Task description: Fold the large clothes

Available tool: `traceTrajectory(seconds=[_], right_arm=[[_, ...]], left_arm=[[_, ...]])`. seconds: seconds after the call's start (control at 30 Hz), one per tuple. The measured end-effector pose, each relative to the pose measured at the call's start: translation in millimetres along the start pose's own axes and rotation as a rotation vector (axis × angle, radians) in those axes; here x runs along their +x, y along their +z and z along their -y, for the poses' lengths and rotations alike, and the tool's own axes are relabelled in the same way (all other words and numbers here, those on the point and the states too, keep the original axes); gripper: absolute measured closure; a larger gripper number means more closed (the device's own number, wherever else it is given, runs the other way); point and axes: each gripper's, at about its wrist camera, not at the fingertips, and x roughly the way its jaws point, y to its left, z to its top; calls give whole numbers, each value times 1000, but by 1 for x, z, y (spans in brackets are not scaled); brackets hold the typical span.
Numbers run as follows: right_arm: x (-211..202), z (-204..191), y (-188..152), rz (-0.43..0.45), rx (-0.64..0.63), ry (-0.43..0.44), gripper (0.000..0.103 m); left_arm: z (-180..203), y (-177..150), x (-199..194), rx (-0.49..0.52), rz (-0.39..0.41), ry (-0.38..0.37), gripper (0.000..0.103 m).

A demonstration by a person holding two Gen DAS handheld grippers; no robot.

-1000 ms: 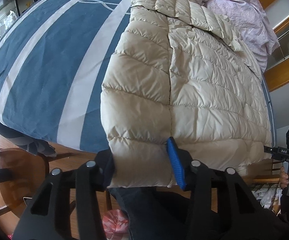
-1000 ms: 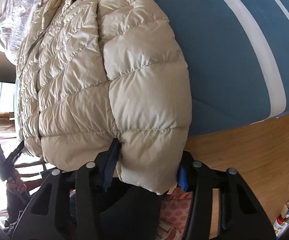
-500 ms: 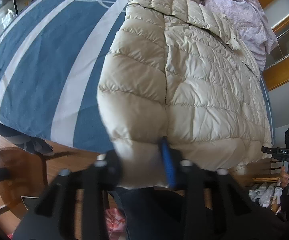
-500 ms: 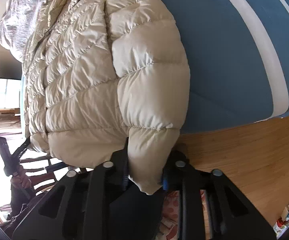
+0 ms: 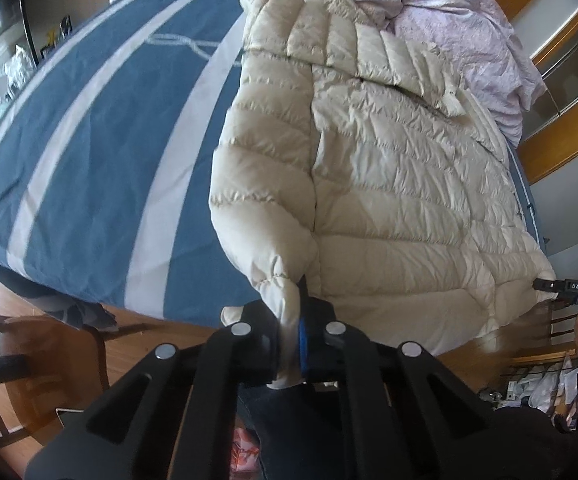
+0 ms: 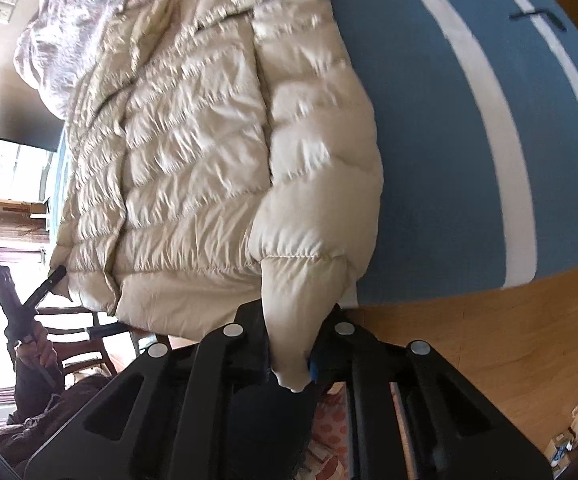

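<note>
At the near edge of the bed, went from straddling to biting in about a second: shut the left gripper [image 5: 289, 344] down on the lower corner of the cream puffer jacket [image 5: 389, 184], with only a thin pinched fold of fabric left between black finger and blue pad. Did the same on the other side with the right gripper [image 6: 293, 356], closed tight on the opposite bottom corner, the padding squeezed into a narrow tongue that poked out below the fingers. Had both sets of fingers standing wide around plump, uncompressed hem a moment before. Then pulled up! Raised both corners off the blue-and-white striped bedspread [image 5: 89, 140] and drew the bottom panels into taut little peaks toward the cameras, while leaving the rest of the jacket spread flat, collar end up against the rumpled lilac quilt [image 5: 449, 40] at the far side. Blurred in the right wrist view, so caught mid-motion there. For the task, looked like the grasp step done and the fold proper just begun: two secure holds on the hem, ready, by this reading, to carry the bottom over toward the collar. Worth watching the slippery shell fabric, though, and the shallow bite on the left corner, judged the likelier of the two to slide out.
</note>
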Motion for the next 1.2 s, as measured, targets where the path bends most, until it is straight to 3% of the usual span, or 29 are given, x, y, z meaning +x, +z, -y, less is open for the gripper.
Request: traceTrajectory(seconds=[0.27, 0.57, 0.8, 1.2], right_arm=[[-22, -14, 26, 89, -29, -11, 90], [-38, -38, 78, 193, -42, -66, 90], [-34, -56, 124, 263, -10, -141, 90], [-30, -84, 193, 453, 157, -171, 90]], left_arm=[[10, 31, -20, 36, 74, 29, 96], [18, 90, -21, 68, 126, 56, 96], [25, 154, -10, 108, 159, 64, 96], [32, 273, 17, 141, 199, 83, 96]])
